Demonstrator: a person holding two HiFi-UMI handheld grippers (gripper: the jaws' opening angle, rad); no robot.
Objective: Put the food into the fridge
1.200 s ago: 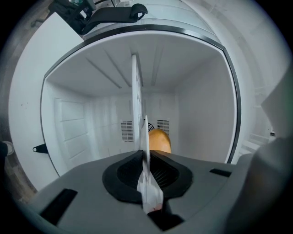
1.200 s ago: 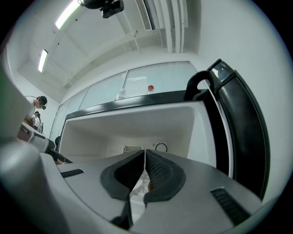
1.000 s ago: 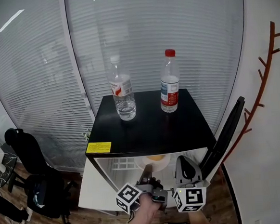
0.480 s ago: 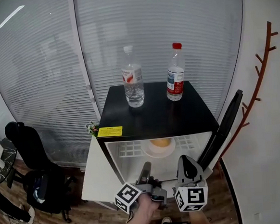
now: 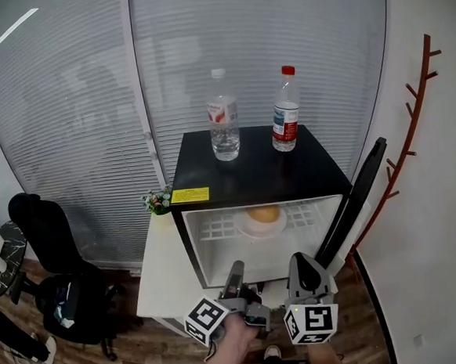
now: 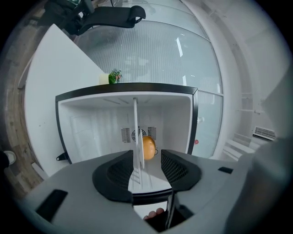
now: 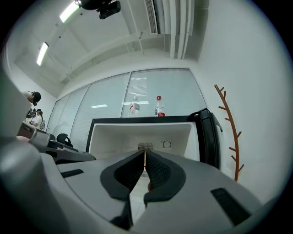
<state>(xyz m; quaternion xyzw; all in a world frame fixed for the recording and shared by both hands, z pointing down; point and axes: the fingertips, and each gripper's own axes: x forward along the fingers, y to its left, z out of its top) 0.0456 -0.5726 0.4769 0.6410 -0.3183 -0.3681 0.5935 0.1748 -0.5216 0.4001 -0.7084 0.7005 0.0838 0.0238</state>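
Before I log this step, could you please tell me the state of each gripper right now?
Left gripper: open, empty.
Right gripper: shut, holding nothing.

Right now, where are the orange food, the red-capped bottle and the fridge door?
orange food [image 5: 263, 213], head view, its top.
red-capped bottle [image 5: 285, 124], head view, its label.
fridge door [image 5: 357, 198], head view, middle of its edge.

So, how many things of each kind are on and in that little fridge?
Bottles, on top of the fridge: 2
Orange, inside: 1
Plate, under the orange: 1
Total: 4
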